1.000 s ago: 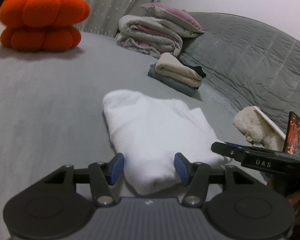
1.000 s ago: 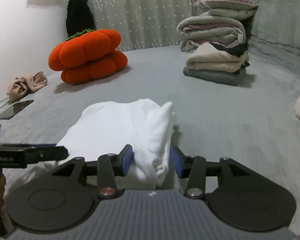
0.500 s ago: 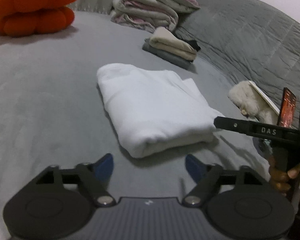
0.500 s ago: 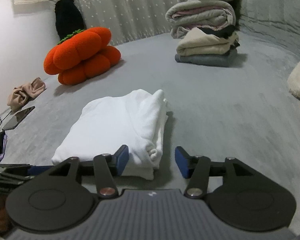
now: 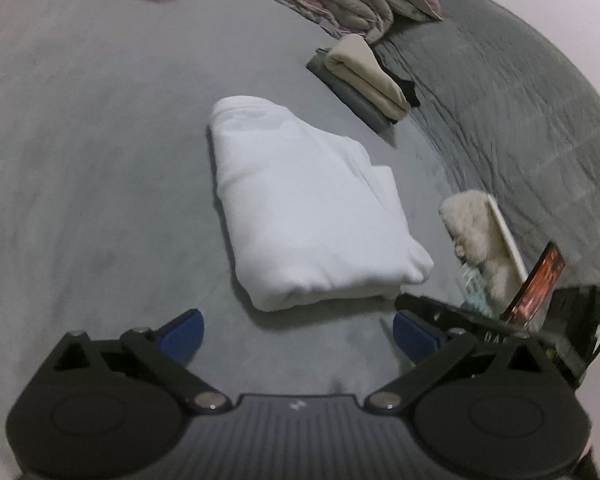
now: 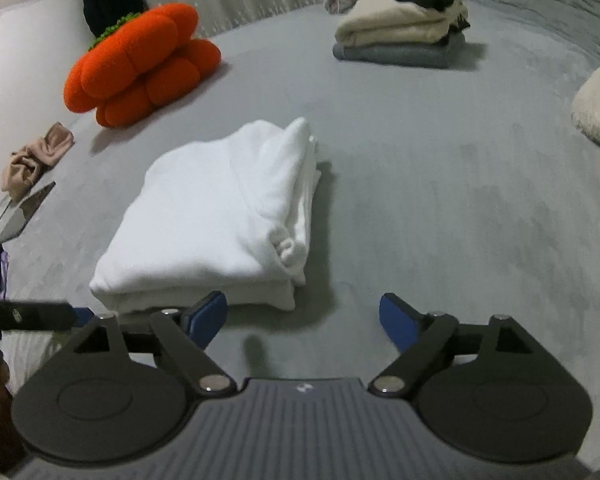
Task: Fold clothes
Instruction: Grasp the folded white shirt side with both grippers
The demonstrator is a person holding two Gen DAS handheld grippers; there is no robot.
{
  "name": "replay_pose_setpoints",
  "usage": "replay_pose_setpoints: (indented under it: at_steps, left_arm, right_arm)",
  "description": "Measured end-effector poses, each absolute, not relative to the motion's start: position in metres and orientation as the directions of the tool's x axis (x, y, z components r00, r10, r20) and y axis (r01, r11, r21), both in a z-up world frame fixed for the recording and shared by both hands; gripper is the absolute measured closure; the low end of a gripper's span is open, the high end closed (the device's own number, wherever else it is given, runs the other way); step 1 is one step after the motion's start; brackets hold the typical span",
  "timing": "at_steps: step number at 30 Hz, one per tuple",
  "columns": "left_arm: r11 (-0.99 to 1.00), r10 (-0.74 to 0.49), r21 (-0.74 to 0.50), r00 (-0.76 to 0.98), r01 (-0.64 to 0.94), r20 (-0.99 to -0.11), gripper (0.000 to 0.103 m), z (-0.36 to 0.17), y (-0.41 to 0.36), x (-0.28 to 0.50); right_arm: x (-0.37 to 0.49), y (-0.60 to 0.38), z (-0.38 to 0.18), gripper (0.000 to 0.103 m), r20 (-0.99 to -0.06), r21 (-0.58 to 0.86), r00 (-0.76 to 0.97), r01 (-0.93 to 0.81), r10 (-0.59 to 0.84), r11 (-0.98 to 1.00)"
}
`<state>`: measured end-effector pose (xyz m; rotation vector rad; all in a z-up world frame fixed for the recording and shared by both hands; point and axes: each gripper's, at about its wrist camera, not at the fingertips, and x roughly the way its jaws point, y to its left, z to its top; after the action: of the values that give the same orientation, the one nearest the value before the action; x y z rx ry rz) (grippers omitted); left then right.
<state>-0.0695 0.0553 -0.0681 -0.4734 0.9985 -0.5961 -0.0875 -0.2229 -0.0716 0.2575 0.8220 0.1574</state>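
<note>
**Folded white garment lies free ahead of both tongs**

The left gripper [image 5: 298,334] has its blue-padded jaws spreading wide, nothing between them. The folded white fleece garment [image 5: 308,216] lies just beyond its tips on the grey bed cover [image 5: 80,140], slightly right of its centre line and not touching either pad. Farther ahead and to the right sits a stack of folded beige and grey clothes [image 5: 364,80].

The right gripper [image 6: 303,320] is also opening, its jaws empty. Here the garment [image 6: 216,216] lies ahead and to the left, its near edge just past the left blue pad [image 6: 206,320]; whether they touch cannot be told. The right pad stands over bare cover.

The garment is a compact, thick rectangle with a smooth top face, a rounded fold along its near edge and stacked layers showing on its right side. An orange pumpkin-shaped plush cushion [image 6: 140,64] sits well beyond it to the left.
</note>
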Motion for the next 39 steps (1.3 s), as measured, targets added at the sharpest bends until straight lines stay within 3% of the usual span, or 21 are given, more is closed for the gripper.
replay_pose_setpoints:
  at_steps: [12, 20, 26, 32, 39]
  left_arm:
    - [0.688, -0.708, -0.707, 0.372, 0.167, -0.601, 0.001, -0.073, 0.064, -0.055]
    - [0.521, -0.804, -0.854, 0.349, 0.021, -0.482, 0.001, -0.09, 0.086, -0.043]
    - [0.438, -0.829, -0.898, 0.37, -0.037, -0.42, 0.001, -0.097, 0.092, -0.032]
    - [0.396, -0.841, -0.916, 0.375, -0.066, -0.391, 0.002, -0.101, 0.089, -0.023]
    - [0.369, -0.838, -0.925, 0.398, -0.089, -0.373, 0.008, -0.107, 0.085, -0.013]
  right_arm:
    - [-0.081, -0.222, -0.069, 0.005, -0.73, 0.305, 0.628, -0.053, 0.269, 0.951]
    - [-0.078, -0.235, -0.066, 0.004, -0.714, 0.452, 0.577, -0.052, 0.397, 0.89]
    - [-0.073, -0.259, -0.07, 0.003, -0.653, 0.628, 0.572, 0.043, 0.497, 0.777]
    - [-0.065, -0.278, -0.079, 0.006, -0.575, 0.759, 0.58, 0.115, 0.577, 0.641]
    - [-0.054, -0.286, -0.083, 0.015, -0.544, 0.804, 0.584, 0.158, 0.602, 0.573]
